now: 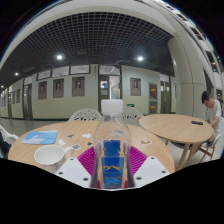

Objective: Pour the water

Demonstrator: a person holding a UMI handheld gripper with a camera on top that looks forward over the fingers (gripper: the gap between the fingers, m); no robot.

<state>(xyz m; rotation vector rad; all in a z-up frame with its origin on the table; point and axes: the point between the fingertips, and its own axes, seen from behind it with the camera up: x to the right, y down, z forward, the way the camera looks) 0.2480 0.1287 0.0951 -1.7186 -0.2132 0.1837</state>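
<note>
Jaws (111,163) at the bottom middle of the picture squeeze a clear plastic bottle with a blue label (111,155), their pink pads (88,160) pressing on both sides. It stands straight up, probably so no water spills yet. To the lower left a white round bowl (48,155) sits on the round wooden counter (70,135), maybe waiting for water. Further left lies a blue paper (40,137). Far back stands a white chair (87,115). At the right edge sits a person (212,108).

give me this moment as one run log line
task: pour water | gripper: shut on blue bottle | bottle: upright, lifted above table | white bowl: on table beside the fingers | pour: not begun
</note>
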